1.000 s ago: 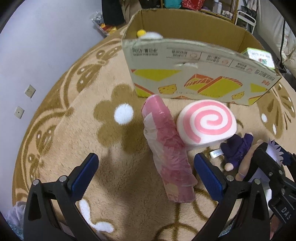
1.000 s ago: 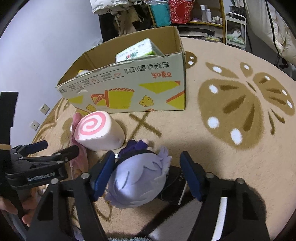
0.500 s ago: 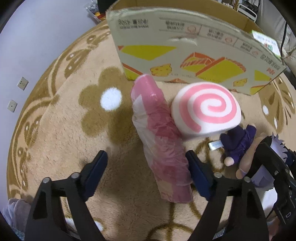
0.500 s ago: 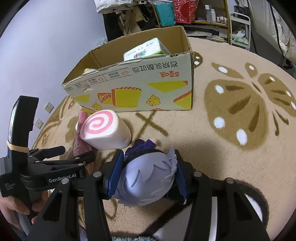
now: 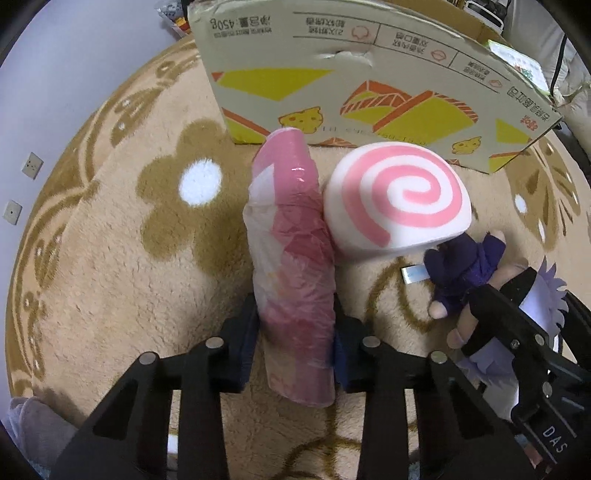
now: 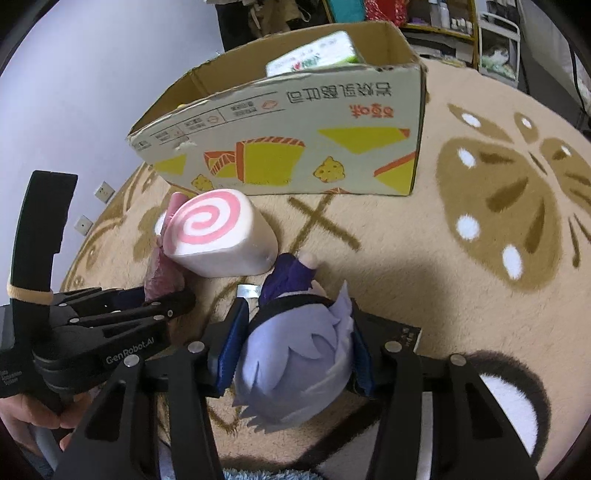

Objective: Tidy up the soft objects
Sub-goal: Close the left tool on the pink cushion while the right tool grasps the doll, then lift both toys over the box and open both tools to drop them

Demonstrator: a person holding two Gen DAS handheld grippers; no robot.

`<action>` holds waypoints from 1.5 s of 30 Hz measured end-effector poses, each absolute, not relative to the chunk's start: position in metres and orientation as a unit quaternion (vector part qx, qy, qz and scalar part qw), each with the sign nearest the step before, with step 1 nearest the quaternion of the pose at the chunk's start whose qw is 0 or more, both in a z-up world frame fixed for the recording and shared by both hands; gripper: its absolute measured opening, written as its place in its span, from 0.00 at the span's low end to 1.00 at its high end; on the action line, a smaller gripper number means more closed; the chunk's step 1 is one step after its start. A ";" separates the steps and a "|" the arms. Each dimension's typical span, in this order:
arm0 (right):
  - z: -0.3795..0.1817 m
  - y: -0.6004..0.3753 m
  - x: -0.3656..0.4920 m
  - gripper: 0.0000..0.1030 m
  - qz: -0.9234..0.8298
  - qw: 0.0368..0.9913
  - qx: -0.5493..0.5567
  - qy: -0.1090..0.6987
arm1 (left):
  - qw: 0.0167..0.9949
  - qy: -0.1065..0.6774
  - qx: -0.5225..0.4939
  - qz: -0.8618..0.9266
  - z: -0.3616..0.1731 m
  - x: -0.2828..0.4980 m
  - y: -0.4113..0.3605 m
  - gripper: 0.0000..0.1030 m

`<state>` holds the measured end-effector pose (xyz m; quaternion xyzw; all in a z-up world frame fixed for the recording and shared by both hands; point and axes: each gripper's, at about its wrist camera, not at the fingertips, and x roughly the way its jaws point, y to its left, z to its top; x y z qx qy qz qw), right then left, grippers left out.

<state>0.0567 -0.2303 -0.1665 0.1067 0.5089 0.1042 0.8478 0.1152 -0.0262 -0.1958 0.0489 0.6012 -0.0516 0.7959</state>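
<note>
My left gripper (image 5: 295, 347) is shut on the near end of a long pink plastic-wrapped roll (image 5: 291, 258) that lies on the rug. A white and pink swirl cushion (image 5: 399, 199) lies right beside the roll; it also shows in the right wrist view (image 6: 218, 236). My right gripper (image 6: 295, 354) is shut on the lilac-haired head of a plush doll (image 6: 295, 362) in dark purple clothes (image 5: 461, 269). An open cardboard box (image 6: 295, 147) stands just behind them, with a green and white pack (image 6: 317, 51) inside.
Everything rests on a beige fluffy rug (image 6: 480, 240) with brown flower patterns. A pale wall with sockets (image 5: 31, 165) is to the left. Shelves and clutter (image 6: 461, 22) stand beyond the box. A hand (image 6: 33, 417) holds the left gripper's handle.
Both grippers moved forward and closed: the left one onto the pink roll, the right one onto the doll's head. The box now looks nearer.
</note>
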 end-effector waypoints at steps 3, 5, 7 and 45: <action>-0.165 -0.229 0.056 0.49 0.102 0.852 0.103 0.503 | 0.800 0.595 0.056 -0.050 -0.193 0.113 -0.031 0.21; -0.163 -0.228 0.055 0.48 0.100 0.856 0.102 0.497 | 0.804 0.589 0.064 -0.045 -0.190 0.109 -0.031 0.19; -0.159 -0.228 0.053 0.48 0.095 0.863 0.098 0.487 | 0.807 0.585 0.064 -0.046 -0.188 0.108 -0.031 0.18; -0.060 -0.256 0.045 0.48 0.061 0.951 0.106 0.283 | 0.913 0.404 0.054 0.016 -0.073 0.099 0.003 0.15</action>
